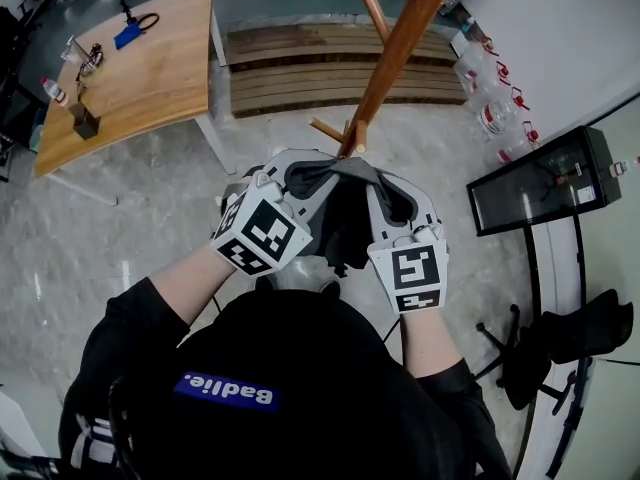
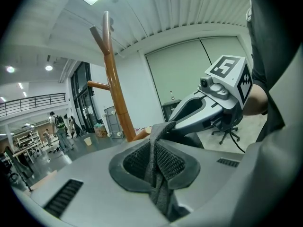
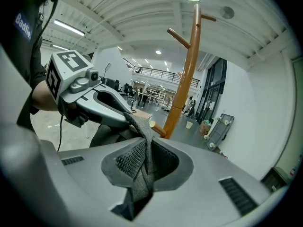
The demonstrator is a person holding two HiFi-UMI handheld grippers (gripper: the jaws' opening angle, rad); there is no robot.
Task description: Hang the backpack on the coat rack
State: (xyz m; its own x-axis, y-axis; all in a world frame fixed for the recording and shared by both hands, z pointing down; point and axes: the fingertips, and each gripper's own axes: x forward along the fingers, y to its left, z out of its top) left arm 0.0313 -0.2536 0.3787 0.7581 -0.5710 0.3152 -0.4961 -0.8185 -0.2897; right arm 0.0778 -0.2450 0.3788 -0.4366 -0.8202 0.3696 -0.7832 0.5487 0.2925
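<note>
Backpack (image 1: 345, 230) hangs between my two tongs just short of the coat rack (image 1: 395, 53), its grey strap (image 1: 335, 171) running crosswise from one to the other and the bulk sagging below. My left tongs (image 1: 293, 173) pinch one end of the strap and my right tongs (image 1: 388, 183) pinch the other. A lower peg (image 1: 328, 130) juts toward me. Open floor (image 1: 150, 218) lies to the left, and the desk (image 1: 150, 68) is well apart.
</note>
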